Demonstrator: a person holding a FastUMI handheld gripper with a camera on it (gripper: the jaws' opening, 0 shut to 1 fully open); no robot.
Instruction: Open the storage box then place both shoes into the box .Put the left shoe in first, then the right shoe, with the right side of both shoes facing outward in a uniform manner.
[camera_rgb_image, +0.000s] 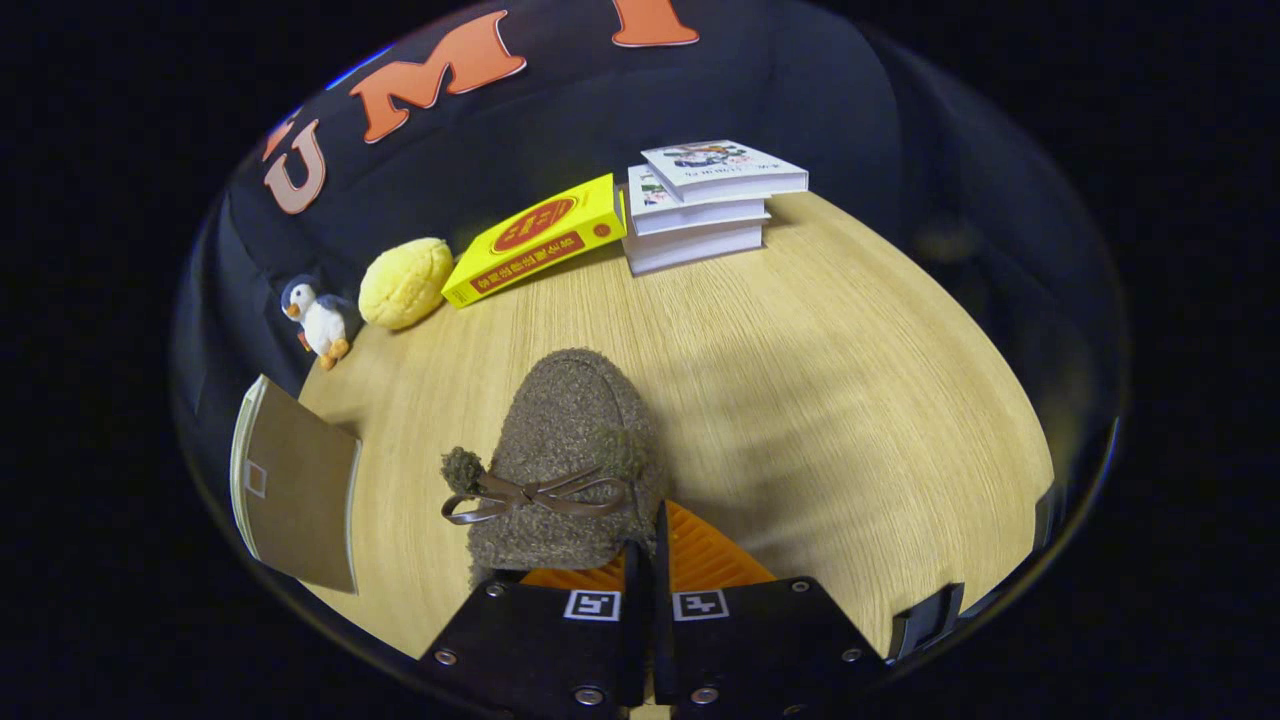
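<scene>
While the gripper hangs above a wooden table, one fuzzy shoe is carried at its fingers; every place below is given relative to that shoe.

Gripper: the gripper (648, 560) has its two fingers drawn almost together, clamped on the rear edge of the shoe, so it is closed and gripping the shoe.

Shoe: one brown fleecy shoe (565, 455) with a thin leather bow across its top, toe pointing away from the fingers. It seems lifted off the table, judging by the soft shadow spread beside it.

Why held so: pinching the heel rim lets the toe lead, which would suit sliding the shoe into a box opening. Whether this is the left or the right shoe cannot be told.

Storage box: one brown flat panel with pale edges (295, 490) stands to the left of the shoe, near the table's edge; it is likely the storage box or its flap, and whether it is open cannot be told.

Table: one light wood table (850, 400) lies under and all around the shoe.

Penguin toy: one small plush penguin (318, 318) stands far beyond the shoe, to the left.

Yellow bun: one round yellow bun-shaped toy (405, 282) sits just right of the penguin.

Yellow book: one yellow book (535, 240) leans on the stack beyond the shoe.

Book stack: three white books (705, 205) piled flat, beyond the shoe to the right.
</scene>
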